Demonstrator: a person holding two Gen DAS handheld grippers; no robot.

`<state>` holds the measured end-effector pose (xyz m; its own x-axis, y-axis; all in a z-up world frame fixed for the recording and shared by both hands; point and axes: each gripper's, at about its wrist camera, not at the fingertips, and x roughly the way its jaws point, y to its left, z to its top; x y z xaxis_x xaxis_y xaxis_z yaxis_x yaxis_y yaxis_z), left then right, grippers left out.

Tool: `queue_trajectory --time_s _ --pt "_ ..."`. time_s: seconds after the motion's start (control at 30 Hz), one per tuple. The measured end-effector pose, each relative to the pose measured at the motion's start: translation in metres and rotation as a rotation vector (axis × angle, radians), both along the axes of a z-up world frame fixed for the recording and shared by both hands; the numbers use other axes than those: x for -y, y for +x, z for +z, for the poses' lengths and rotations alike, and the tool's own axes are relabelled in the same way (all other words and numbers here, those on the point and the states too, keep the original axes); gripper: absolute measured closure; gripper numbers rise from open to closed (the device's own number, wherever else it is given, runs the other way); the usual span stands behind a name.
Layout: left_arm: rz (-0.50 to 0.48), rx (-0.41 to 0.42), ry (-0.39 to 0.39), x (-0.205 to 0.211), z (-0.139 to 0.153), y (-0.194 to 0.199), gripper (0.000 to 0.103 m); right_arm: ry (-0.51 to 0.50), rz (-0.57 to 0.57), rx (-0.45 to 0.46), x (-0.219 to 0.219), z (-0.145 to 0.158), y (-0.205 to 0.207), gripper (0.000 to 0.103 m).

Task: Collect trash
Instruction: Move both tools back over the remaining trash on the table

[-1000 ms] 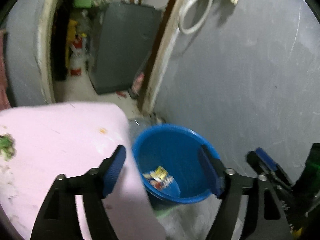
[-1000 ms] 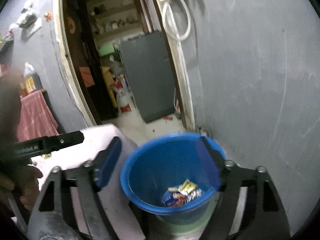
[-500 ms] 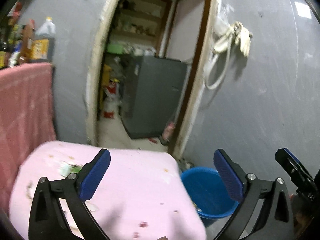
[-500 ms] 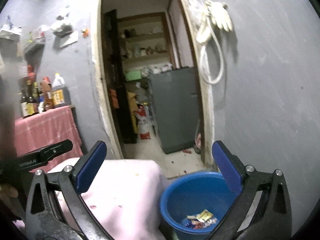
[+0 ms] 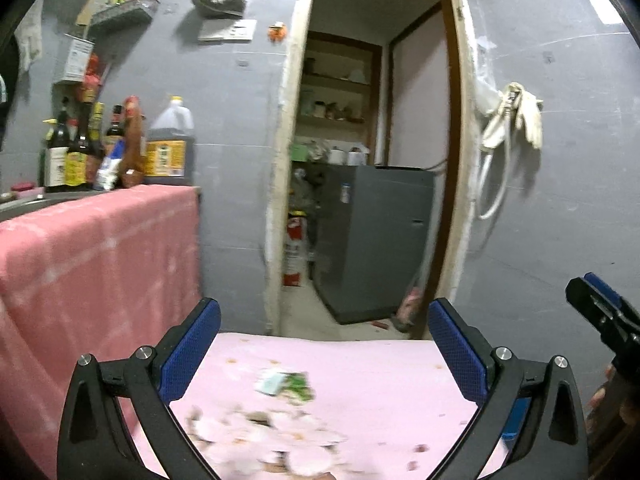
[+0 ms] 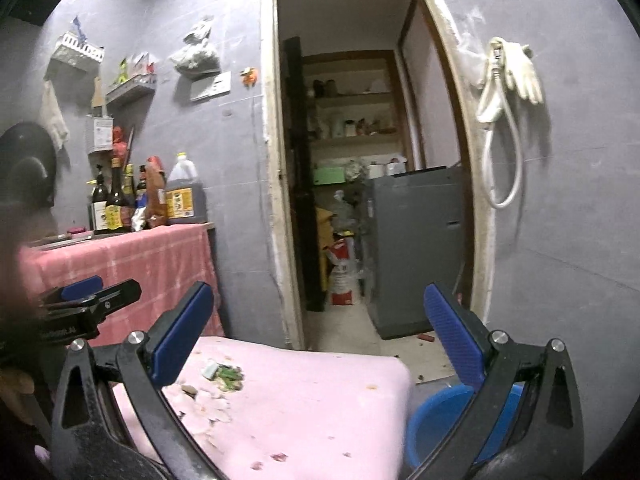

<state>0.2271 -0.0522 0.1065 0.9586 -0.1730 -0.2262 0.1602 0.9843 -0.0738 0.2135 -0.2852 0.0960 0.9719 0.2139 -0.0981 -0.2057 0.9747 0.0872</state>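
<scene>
Trash (image 5: 285,385) — a green-and-white wrapper and pale peelings — lay on the pink table (image 5: 380,380), ahead of the left gripper (image 5: 324,346), whose jaws stood wide and empty. The right gripper (image 6: 318,334) gaped likewise, holding nothing — a blue bucket (image 6: 436,420) sat beside the table's right edge.

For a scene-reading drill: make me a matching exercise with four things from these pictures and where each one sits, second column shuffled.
Things:
1. blue bucket
2. white gloves
3. sauce bottles
4. scraps

Places:
A. on the pink table
B. on the counter draped with a red cloth
C. on the floor by the table's right corner
D. hanging on the wall right of the doorway

Pairs: 1-C, 2-D, 3-B, 4-A
</scene>
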Motion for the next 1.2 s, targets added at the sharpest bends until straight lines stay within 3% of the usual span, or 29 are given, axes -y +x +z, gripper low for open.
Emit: queue_trajectory --time_s 0.4,0.87,0.93,1.2 --pt "0.122 -0.127 0.033 -0.064 -0.054 0.030 0.002 -0.029 0.099 -0.105 -0.060 -0.034 0.057 0.000" --pt "0.038 -0.410 0.092 -0.073 -0.133 0.076 0.003 -0.117 0.235 -0.355 -0.097 -0.102 0.119 0.003" --pt "0.012 -0.440 0.085 -0.072 -0.140 0.081 0.007 -0.102 0.251 -0.410 -0.096 -0.110 0.128 0.011" --pt "-0.127 -0.561 0.107 -0.056 -0.158 0.101 0.054 -0.144 0.307 -0.599 -0.105 -0.142 0.156 0.033"
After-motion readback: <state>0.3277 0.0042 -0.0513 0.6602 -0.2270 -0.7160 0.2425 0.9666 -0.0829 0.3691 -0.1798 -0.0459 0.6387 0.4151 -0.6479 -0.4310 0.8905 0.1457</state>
